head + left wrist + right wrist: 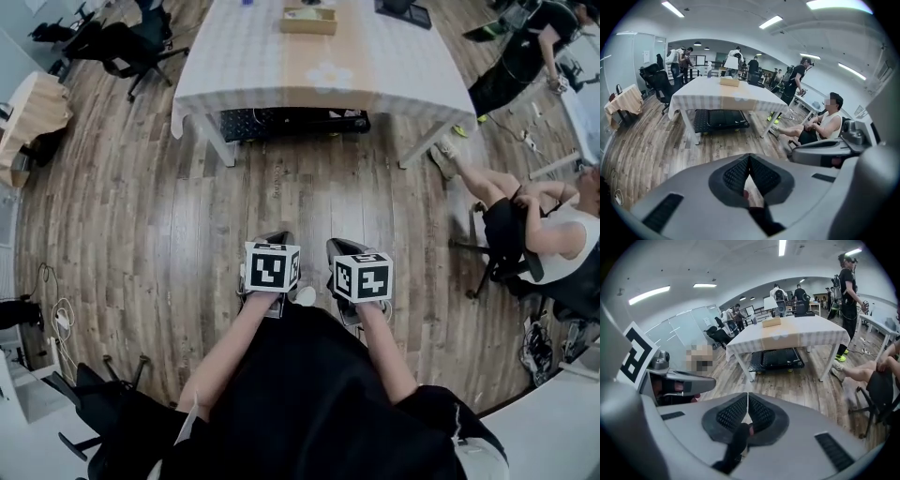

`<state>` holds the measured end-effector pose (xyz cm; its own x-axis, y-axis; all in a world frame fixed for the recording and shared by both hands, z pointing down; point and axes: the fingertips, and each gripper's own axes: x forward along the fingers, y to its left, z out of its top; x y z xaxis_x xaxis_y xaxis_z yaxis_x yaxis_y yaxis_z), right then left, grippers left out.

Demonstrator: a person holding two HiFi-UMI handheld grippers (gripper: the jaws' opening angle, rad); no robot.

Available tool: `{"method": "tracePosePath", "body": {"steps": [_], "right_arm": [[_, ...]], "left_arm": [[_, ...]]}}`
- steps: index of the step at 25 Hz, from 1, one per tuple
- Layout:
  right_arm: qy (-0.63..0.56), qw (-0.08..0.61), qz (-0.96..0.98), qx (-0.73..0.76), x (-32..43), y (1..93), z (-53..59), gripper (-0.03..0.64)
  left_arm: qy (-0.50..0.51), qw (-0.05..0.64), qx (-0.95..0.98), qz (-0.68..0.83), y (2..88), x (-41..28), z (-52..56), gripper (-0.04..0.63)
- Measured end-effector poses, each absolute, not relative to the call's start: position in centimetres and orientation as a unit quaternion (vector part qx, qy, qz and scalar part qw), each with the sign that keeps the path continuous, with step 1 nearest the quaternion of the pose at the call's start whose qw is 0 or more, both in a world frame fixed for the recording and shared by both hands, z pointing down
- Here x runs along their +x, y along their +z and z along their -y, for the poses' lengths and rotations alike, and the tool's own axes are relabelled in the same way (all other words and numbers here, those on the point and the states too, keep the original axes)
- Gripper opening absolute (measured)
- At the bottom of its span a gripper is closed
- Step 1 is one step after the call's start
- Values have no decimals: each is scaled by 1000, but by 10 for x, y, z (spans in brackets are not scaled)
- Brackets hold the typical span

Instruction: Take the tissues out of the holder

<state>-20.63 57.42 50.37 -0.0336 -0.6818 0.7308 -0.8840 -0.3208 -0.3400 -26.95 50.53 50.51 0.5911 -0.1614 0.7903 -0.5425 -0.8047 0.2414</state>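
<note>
The tissue holder (309, 19), a light wooden box, sits far off on a table with a white cloth (244, 66). It also shows small in the left gripper view as the holder (730, 81) and in the right gripper view as the holder (771, 322). I cannot make out tissues at this distance. Both grippers are held close to the person's body over the wood floor, well short of the table. My left gripper (274, 239) (749, 159) is shut with nothing in it. Beside it, my right gripper (339, 246) (747, 397) is likewise shut and empty.
A black flat cart (291, 122) lies under the table. A seated person (553, 234) with legs stretched out is at the right, and another person (525, 52) stands at the far right. Office chairs (131, 47) and a small covered table (33, 108) stand at the left. Cables (56, 319) lie on the floor.
</note>
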Motion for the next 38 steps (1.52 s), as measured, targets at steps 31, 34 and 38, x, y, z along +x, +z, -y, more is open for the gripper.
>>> {"method": "tracePosePath", "body": {"steps": [31, 34, 38], "right_arm": [[427, 84, 583, 686, -97, 477, -370, 15], [415, 111, 582, 690, -91, 473, -335, 15], [422, 114, 590, 679, -86, 472, -291, 15]], "left_arm": [[409, 254, 859, 176, 498, -147, -319, 0], [406, 253, 860, 177, 491, -140, -286, 0], [398, 255, 863, 179, 486, -128, -244, 0]]}}
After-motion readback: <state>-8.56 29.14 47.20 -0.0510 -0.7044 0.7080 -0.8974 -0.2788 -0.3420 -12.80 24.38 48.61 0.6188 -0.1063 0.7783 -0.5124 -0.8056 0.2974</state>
